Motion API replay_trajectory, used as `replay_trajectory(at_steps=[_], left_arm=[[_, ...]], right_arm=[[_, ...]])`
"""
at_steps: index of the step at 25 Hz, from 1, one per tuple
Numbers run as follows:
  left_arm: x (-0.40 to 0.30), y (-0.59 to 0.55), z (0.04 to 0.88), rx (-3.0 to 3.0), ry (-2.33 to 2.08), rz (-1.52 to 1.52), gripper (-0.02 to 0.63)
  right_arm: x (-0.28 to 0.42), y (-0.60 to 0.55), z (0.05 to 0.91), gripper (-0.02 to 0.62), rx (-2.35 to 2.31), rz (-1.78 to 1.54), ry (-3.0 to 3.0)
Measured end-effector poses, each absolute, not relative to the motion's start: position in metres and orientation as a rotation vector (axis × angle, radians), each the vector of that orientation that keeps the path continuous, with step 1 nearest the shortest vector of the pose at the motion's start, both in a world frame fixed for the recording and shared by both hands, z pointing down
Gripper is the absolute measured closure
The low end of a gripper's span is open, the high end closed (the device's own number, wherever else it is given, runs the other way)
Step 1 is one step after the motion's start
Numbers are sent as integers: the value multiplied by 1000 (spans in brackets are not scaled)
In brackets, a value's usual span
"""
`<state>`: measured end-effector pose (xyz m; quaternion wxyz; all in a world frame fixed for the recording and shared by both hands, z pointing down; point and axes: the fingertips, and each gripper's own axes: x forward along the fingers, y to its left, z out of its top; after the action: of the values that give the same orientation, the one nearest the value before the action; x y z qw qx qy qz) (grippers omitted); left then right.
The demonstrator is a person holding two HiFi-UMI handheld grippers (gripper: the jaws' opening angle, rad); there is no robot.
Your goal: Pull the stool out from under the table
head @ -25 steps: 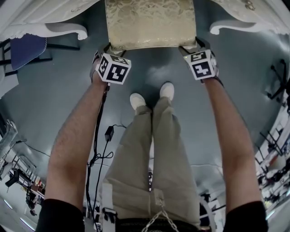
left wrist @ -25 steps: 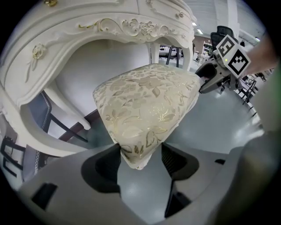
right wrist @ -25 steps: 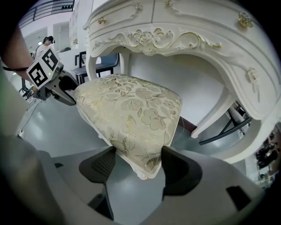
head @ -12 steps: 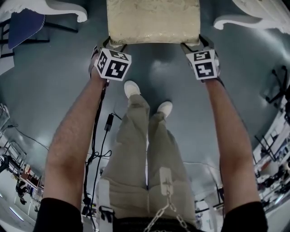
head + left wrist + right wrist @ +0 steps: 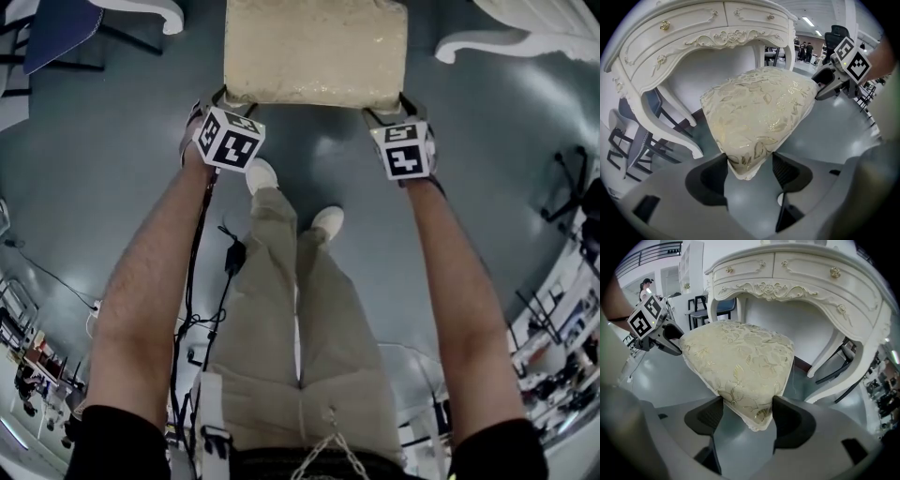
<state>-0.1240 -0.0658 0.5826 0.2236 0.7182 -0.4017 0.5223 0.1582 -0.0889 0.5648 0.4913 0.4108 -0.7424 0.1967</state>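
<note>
The left gripper [image 5: 749, 169] squeezes the stool [image 5: 316, 52] at its near left corner; the right gripper [image 5: 748, 414] squeezes the near right corner.

Stool [image 5: 316, 52] at 12 o'clock, cream padded seat seen from above, on grey floor [image 5: 112, 187]. Left gripper [image 5: 223, 97] at the seat's near corner, 11 o'clock. Right gripper [image 5: 386, 111] at the other near corner, 1 o'clock. Marker cubes face up. Bare forearms stretched forward. White curved table legs [image 5: 492, 42] at 11 and 2 o'clock, stool between them. Blue chair [image 5: 58, 30] at 10 o'clock, frame edge. Two white shoes [image 5: 261, 175] near centre, left-hand one nearer the stool. Black cable [image 5: 234, 253] hangs at 8 o'clock
</note>
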Motion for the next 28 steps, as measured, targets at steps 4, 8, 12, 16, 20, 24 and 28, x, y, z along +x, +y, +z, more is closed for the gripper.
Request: replay_trajectory(at_steps=[4, 8, 12, 16, 20, 24, 28], left_arm=[[-132, -62, 570, 2004, -1217, 1347, 327], [-134, -53, 533, 1979, -1434, 1081, 399], [-120, -36, 471, 2023, -1581, 880, 554], [-100, -26, 395, 2103, -1703, 740, 603], [-84, -20, 314, 2171, -1758, 549, 603], [-66, -16, 231, 2265, -1777, 396, 603], [-50, -15, 168, 2333, -1806, 303, 603]], right_arm=[[160, -85, 561, 265, 1032, 511, -1819], [164, -80, 531, 265, 1116, 520, -1876], [159, -70, 481, 277, 1163, 480, -2036], [164, -63, 406, 547, 1327, 416, -2138], [163, -53, 334, 592, 1429, 383, -2259], [158, -41, 269, 594, 1463, 309, -2359], [156, -28, 218, 594, 1474, 237, -2417]])
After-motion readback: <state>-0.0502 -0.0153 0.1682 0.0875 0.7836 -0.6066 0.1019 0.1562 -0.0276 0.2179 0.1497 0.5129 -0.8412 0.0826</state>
